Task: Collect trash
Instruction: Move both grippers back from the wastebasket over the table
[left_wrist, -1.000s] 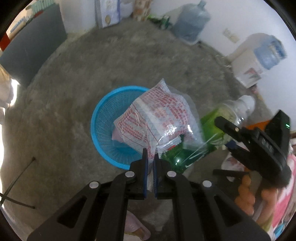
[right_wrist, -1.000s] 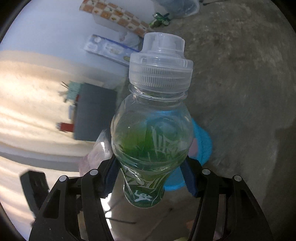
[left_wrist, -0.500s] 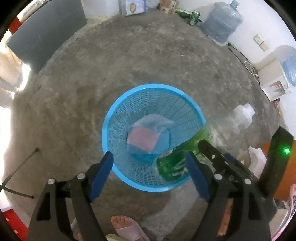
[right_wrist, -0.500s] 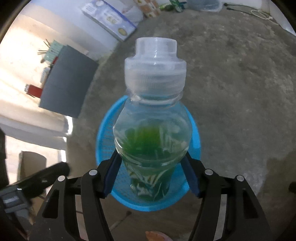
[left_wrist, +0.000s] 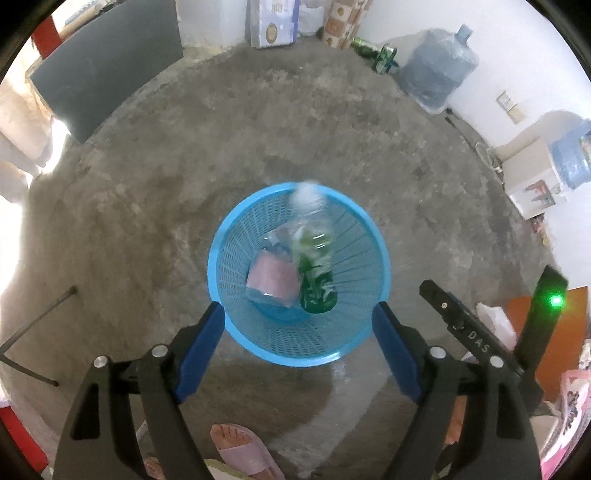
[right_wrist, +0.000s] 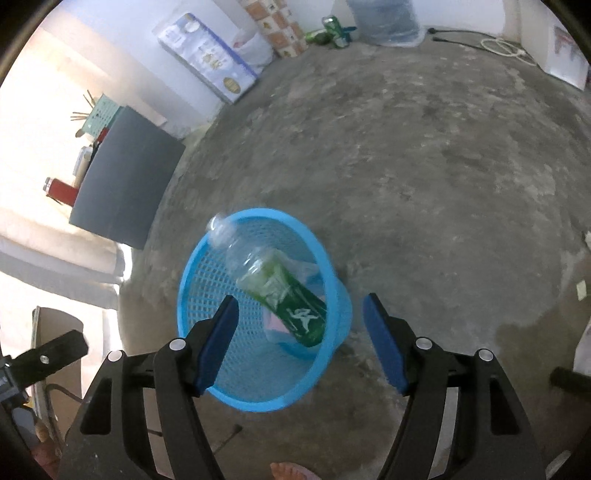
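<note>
A blue mesh basket stands on the concrete floor, also in the right wrist view. Inside lie a clear plastic bag with pink print and a blurred green-labelled clear bottle, which leans with its cap at the rim in the right wrist view. My left gripper is open and empty above the basket's near rim. My right gripper is open and empty above the basket; its body shows at the right in the left wrist view.
A dark board leans at the back left. A large water jug, boxes and cans line the far wall. A water dispenser stands at the right. A foot in a pink slipper is below the grippers.
The left gripper opened and dropped the plastic bag into the basket. The right gripper then opened and the bottle fell into the basket.
</note>
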